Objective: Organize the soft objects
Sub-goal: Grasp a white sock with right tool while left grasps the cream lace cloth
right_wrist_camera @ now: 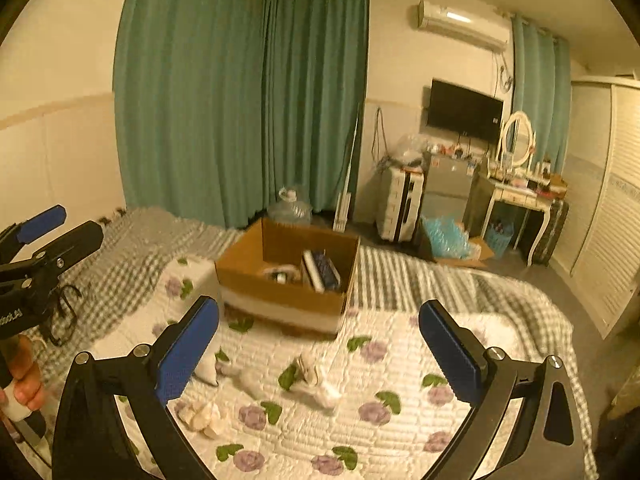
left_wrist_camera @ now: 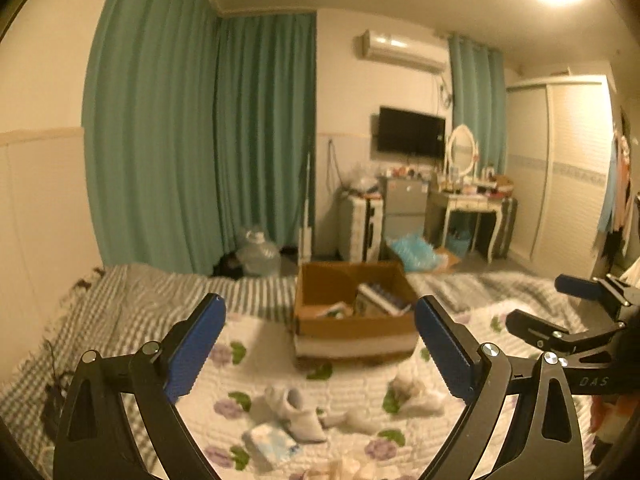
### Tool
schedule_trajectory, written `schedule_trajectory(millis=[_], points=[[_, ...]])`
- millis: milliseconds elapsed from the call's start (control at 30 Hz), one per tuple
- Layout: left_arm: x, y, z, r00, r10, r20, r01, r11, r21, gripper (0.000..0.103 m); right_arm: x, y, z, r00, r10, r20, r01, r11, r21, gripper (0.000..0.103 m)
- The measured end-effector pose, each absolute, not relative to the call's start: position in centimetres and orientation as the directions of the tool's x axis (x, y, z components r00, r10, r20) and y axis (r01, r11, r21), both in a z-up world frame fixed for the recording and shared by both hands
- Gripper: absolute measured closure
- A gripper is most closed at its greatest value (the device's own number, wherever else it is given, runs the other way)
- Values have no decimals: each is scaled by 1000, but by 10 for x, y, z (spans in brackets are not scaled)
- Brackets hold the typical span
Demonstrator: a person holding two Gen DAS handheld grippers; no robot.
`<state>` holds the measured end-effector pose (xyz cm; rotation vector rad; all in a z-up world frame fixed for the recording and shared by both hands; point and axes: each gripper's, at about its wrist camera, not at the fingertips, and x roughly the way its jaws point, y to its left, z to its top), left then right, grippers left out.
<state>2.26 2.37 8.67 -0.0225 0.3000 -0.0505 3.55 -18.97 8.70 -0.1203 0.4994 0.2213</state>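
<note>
Both grippers hovering over the quilt (left_wrist_camera: pixel 248 344), jaws wide, holding nothing. Socks (left_wrist_camera: pixel 296 412) lying below and ahead of the left gripper (left_wrist_camera: pixel 320 344) — long axis running left-right across its jaws. Right gripper (right_wrist_camera: pixel 320 344) sitting farther off; box (left_wrist_camera: pixel 352 300) waiting beyond.

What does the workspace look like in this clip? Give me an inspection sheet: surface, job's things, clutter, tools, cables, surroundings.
Surface: bed with a white floral quilt over a grey checked blanket.
Job's things: small pale soft items loose on the quilt; blue-white packet; cardboard box on the bed, already holding some things.
Clutter: black glasses on the blanket.
Tools: left tool open, empty; right tool open, empty.
Cables: dark cord at the bed's left edge.
Surroundings: teal curtains, wall TV, dressing table, wardrobe.
</note>
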Motion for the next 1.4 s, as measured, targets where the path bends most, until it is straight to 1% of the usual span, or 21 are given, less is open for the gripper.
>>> schedule_trajectory(millis=[133, 233, 433, 533, 600, 633, 733, 800, 833, 900, 933, 967, 1000, 1033, 1067, 1100, 1133, 1200, 1267, 1300, 1400], points=[[31, 21, 49, 936, -42, -350, 39, 999, -15, 6, 63, -185, 47, 817, 178, -548, -255, 965, -68, 2], [40, 24, 12, 912, -23, -409, 18, 1000, -16, 6, 86, -184, 14, 789, 179, -588, -268, 961, -67, 2], [68, 16, -64, 824, -16, -567, 6, 1000, -20, 6, 127, -186, -70, 683, 172, -710, -288, 957, -45, 3], [76, 9, -100, 763, -31, -646, 11, 999, -35, 7, 142, -187, -105, 630, 152, -762, -299, 953, -57, 8], [77, 4, -122, 722, -40, -691, 16, 999, -40, 8, 154, -187, -125, 594, 149, -790, -309, 949, -53, 17], [78, 1, -130, 703, -42, -710, 17, 999, -43, 8, 157, -188, -130, 585, 152, -797, -313, 949, -48, 18], [76, -6, -153, 652, -83, -753, 37, 996, -78, 8, 167, -187, -146, 555, 158, -817, -325, 945, -38, 21], [78, -9, -164, 632, -86, -770, 44, 996, -75, 8, 171, -185, -153, 539, 152, -829, -331, 943, -42, 29], [78, -11, -170, 621, -85, -779, 47, 996, -71, 8, 172, -185, -156, 531, 152, -833, -332, 942, -40, 31], [80, -13, -182, 596, -91, -798, 44, 996, -81, 19, 174, -185, -159, 524, 162, -836, -335, 942, -27, 38], [81, -14, -186, 584, -93, -807, 43, 996, -84, 19, 174, -185, -160, 525, 156, -836, -330, 943, -31, 41], [81, -14, -191, 574, -89, -814, 40, 996, -80, 21, 173, -185, -160, 528, 143, -837, -324, 945, -43, 47], [81, -15, -194, 567, -83, -819, 39, 996, -74, 27, 172, -184, -161, 532, 132, -836, -322, 945, -56, 55], [80, -16, -195, 564, -88, -821, 44, 996, -77, 31, 171, -185, -160, 534, 125, -836, -321, 945, -64, 58], [79, -16, -195, 566, -94, -819, 50, 996, -79, 39, 171, -186, -159, 536, 121, -835, -318, 946, -67, 65], [78, -18, -195, 567, -101, -817, 59, 995, -82, 46, 169, -188, -157, 538, 122, -834, -312, 948, -63, 68], [77, -19, -195, 565, -110, -818, 70, 994, -85, 48, 168, -190, -155, 541, 127, -831, -307, 950, -54, 68], [75, -22, -195, 562, -121, -819, 88, 992, -87, 61, 163, -193, -149, 551, 134, -823, -299, 953, -45, 72], [73, -23, -194, 563, -133, -816, 100, 991, -93, 68, 157, -195, -143, 556, 146, -818, -302, 953, -35, 73], [73, -23, -193, 561, -141, -816, 100, 990, -102, 71, 152, -196, -138, 560, 153, -814, -302, 953, -29, 73], [71, -26, -185, 564, -139, -814, 106, 990, -96, 74, 138, -201, -126, 569, 179, -803, -295, 956, 4, 73]])
